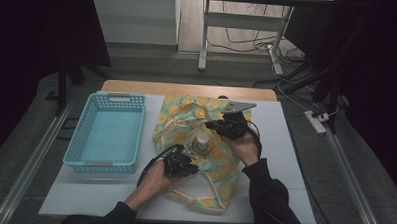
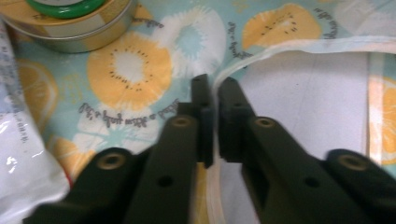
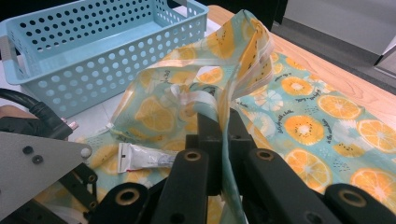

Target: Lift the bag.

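At the tabletop [image 1: 285, 160] we held two sets of tongs over a fruit-print bag [image 1: 224, 165] spread on the white sheet. Our right tongs [image 3: 223, 128] were clamped on a fold of the bag's upper layer, holding it raised so the mouth gaped toward the basket [image 1: 105, 134]. Our left tongs [image 2: 215, 100] stood nearly closed at the bag's pale rim [image 2: 243, 63], the hem running between the tips; we could not tell whether the pads truly pinched it. In the high view the left tongs [image 1: 185, 159] sat at the bag's near left edge, the right tongs [image 1: 221, 127] farther back. A round tin [image 2: 70, 23] with a green-ringed lid lay on the bag just beyond the left tongs, a white packet [image 2: 23, 154] beside them. A small tube [image 3: 144, 158] lay on the fabric under the lifted fold. The blue basket stood to the bag's left.
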{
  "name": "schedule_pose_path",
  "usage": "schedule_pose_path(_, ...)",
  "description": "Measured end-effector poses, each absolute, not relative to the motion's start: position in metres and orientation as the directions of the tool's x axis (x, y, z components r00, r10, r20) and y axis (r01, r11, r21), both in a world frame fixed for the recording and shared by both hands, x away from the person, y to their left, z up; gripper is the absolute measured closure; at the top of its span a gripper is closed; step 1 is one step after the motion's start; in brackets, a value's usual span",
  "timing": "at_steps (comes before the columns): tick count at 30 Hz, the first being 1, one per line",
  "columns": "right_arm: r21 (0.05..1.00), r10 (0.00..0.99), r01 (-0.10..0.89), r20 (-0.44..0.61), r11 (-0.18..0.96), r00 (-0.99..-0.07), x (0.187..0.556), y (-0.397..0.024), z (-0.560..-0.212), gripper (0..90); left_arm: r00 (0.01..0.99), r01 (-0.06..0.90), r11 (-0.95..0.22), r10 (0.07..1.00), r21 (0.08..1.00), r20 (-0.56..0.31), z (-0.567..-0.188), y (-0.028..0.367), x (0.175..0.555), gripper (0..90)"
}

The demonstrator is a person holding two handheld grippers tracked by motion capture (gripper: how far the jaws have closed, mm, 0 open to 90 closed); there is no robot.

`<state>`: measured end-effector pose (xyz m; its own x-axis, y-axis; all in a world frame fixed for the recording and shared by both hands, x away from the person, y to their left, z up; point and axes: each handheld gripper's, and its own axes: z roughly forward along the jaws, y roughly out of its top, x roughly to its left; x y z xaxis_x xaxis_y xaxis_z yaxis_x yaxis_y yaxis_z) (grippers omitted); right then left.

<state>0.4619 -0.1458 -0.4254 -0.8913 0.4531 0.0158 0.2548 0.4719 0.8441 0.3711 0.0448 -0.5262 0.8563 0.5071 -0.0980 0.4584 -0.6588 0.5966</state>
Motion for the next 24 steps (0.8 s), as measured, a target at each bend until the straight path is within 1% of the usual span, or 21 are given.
schedule_pose_path(7,0.841,0.449,0.255,0.016,0.478,-0.894,0.462,-0.146,-0.425,89.3,0.816,0.534,-0.613,0.555,0.582,-0.163,-0.524,0.045,0.373,89.7)
schedule_pose_path(10,0.84,0.431,0.241,0.01,0.486,-0.902,0.462,-0.147,-0.425,89.2,0.801,0.556,-0.589,0.568,0.586,-0.188,-0.522,0.047,0.375,89.8)
schedule_pose_path(16,0.839,0.413,0.219,-0.008,0.499,-0.911,0.459,-0.145,-0.422,89.4,0.801,0.55,-0.571,0.568,0.609,-0.191,-0.509,0.051,0.374,89.9)
schedule_pose_path(19,0.849,0.416,0.234,0.019,0.473,-0.909,0.459,-0.146,-0.42,89.4,0.798,0.556,-0.564,0.568,0.611,-0.202,-0.503,0.052,0.374,89.9)
schedule_pose_path(24,0.855,0.422,0.24,0.028,0.459,-0.906,0.458,-0.148,-0.415,89.5,0.791,0.565,-0.536,0.568,0.627,-0.227,-0.493,0.059,0.376,89.9)
